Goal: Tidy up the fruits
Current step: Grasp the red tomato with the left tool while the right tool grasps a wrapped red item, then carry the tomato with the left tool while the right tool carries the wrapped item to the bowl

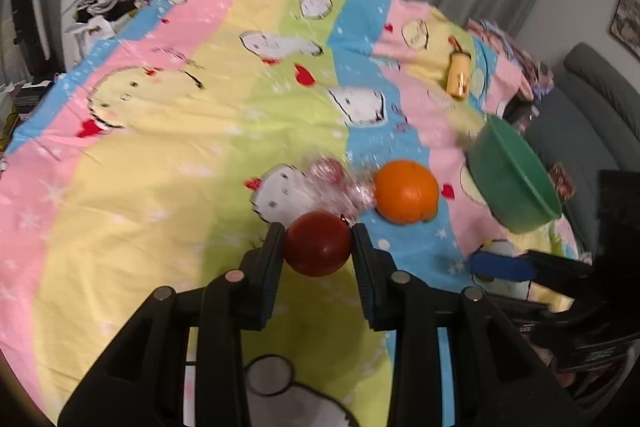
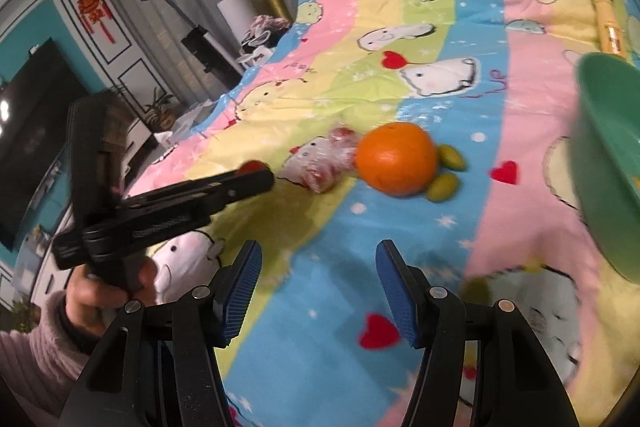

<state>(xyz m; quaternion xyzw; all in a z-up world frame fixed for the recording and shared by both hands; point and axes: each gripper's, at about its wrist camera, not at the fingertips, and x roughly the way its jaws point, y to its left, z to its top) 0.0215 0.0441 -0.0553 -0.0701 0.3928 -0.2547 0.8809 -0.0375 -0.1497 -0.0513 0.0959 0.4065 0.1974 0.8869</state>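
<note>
My left gripper [image 1: 318, 241] is shut on a dark red round fruit [image 1: 318, 249] and holds it above the striped cartoon bedsheet [image 1: 160, 155]. An orange [image 1: 407, 191] lies just beyond it, next to a clear plastic bag of reddish fruit [image 1: 336, 183]. In the right wrist view the orange [image 2: 396, 159] has two small green fruits [image 2: 447, 173] at its right side. A green bowl [image 1: 514, 179] sits to the right; it also shows at the right edge of the right wrist view [image 2: 608, 155]. My right gripper [image 2: 318, 287] is open and empty above the sheet.
A yellow bottle [image 1: 459, 75] lies on the sheet beyond the bowl. A grey sofa [image 1: 592, 131] stands at the far right. Clothes [image 1: 104, 7] are piled at the bed's far left corner. A television [image 2: 28, 131] hangs on the left wall.
</note>
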